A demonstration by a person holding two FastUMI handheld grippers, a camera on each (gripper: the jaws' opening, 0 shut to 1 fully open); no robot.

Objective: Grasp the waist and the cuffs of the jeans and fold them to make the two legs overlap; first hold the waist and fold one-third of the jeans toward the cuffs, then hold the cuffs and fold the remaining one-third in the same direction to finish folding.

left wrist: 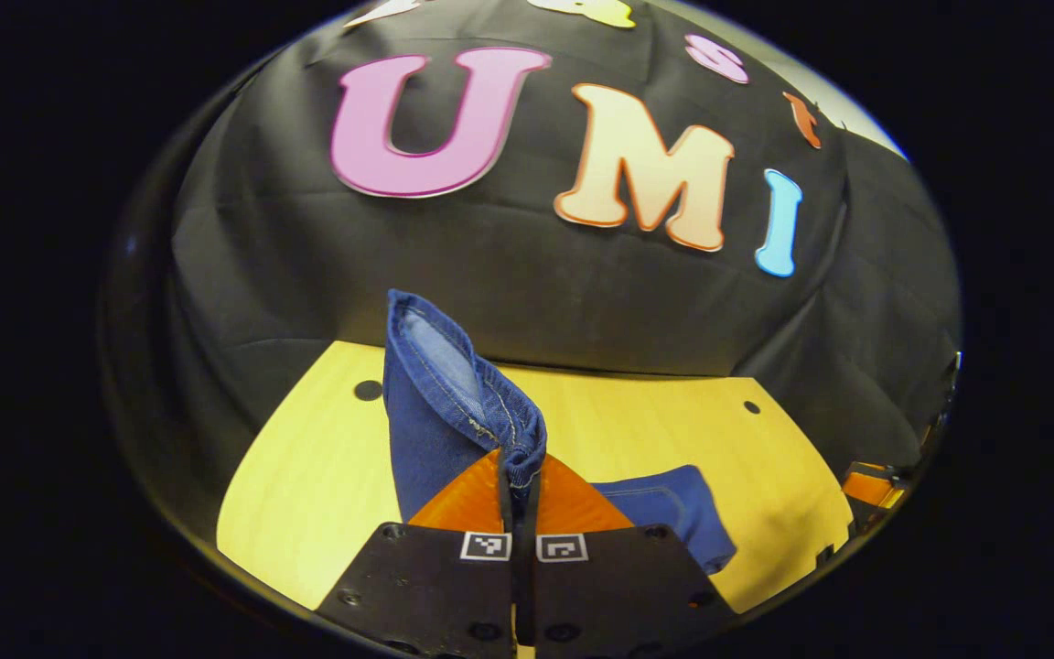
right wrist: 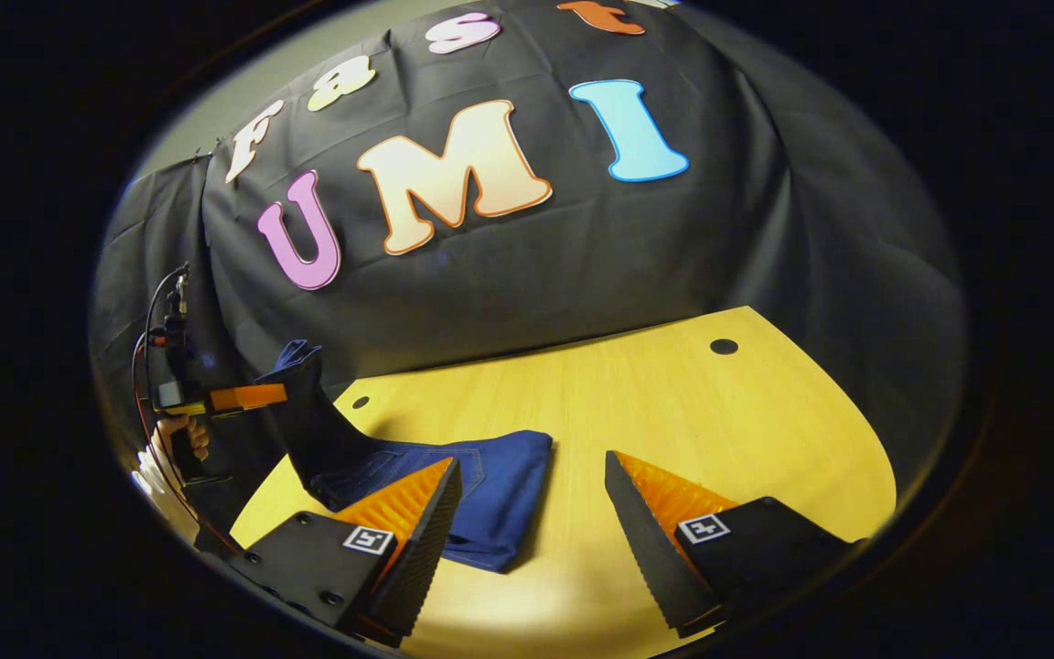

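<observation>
Jeans [right wrist: 490, 494] are lying partly folded on the yellow wooden table [right wrist: 673, 403], one end rising off it, pinched in the left gripper [left wrist: 520, 476]. The right gripper [right wrist: 532, 513] is hovering spread wide just beside the folded edge, gripping nothing.

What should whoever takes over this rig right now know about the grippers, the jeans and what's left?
Left gripper: shut on a hemmed edge of the jeans, holding that end lifted above the table; waist or cuff, I cannot tell.
Right gripper: open, holding nothing, low over the table near the flat part of the jeans.
Jeans: most lie bunched on the wooden table; one end is raised by the left gripper, seen in the right gripper view too.
Done: a fold looks underway, not laid down.
Left: lay the lifted end over the rest, then complete the remaining fold.
</observation>
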